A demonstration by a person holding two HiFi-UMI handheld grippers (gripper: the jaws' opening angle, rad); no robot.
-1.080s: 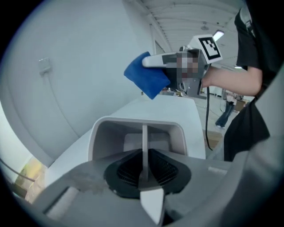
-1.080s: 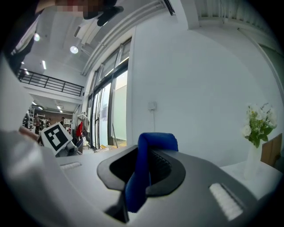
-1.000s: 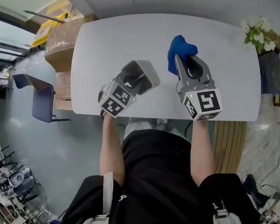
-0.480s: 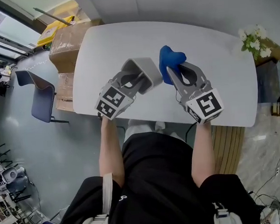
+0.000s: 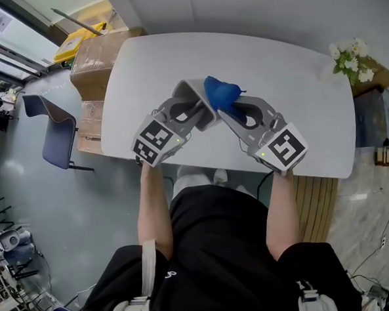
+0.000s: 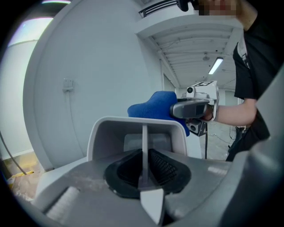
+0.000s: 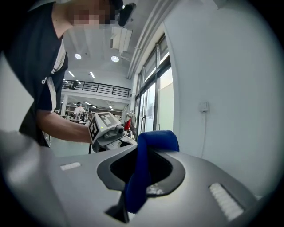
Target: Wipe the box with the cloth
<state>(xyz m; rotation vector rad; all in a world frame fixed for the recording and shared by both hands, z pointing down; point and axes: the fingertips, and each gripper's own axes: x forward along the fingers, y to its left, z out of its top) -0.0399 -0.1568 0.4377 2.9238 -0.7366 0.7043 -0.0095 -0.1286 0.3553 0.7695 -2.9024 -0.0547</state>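
As left tool [image 5: 190, 110] grips one box [image 5: 192, 90], right tool [image 5: 233, 111] one cloth [image 5: 219, 93].

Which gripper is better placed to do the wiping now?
Right. The right gripper is shut on the cloth, close by the box; the left gripper is shut on the box's wall.

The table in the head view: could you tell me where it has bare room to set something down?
The table is bare along its far side, at its left end by the cardboard boxes and its right end near the flowers. The near middle is crowded: left gripper on the box, right gripper on the cloth.
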